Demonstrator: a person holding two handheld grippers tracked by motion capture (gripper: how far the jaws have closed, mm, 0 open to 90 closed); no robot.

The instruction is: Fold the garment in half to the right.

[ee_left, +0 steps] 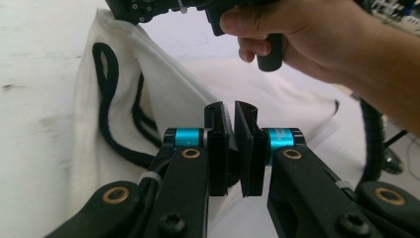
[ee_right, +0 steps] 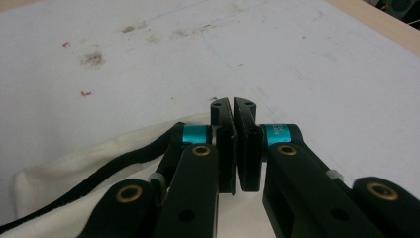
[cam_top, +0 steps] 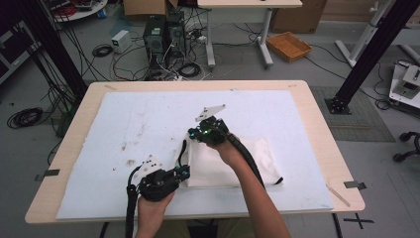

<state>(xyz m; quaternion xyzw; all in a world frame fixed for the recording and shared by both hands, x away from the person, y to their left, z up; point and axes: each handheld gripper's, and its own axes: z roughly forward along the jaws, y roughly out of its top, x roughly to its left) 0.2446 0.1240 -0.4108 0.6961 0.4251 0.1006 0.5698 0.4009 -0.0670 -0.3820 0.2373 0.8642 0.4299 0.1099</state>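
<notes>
While both forearms reach forward, each hand-held gripper (cam_top: pixel 184 172) (cam_top: pixel 194 133) pinches the white drawstring bag (cam_top: pixel 257 158).

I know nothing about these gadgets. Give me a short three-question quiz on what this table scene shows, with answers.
1. True or false: the white bag has a black cord.
2. What covers the table? A) a white sheet B) a green mat C) newspaper
3. Fill in: the jaws of the left gripper stand ____.

Key:
1. True; the cord runs along the bag's mouth.
2. A, a stained white sheet.
3. Shut, with bag cloth pinched between the tips, as on the right gripper.
</notes>
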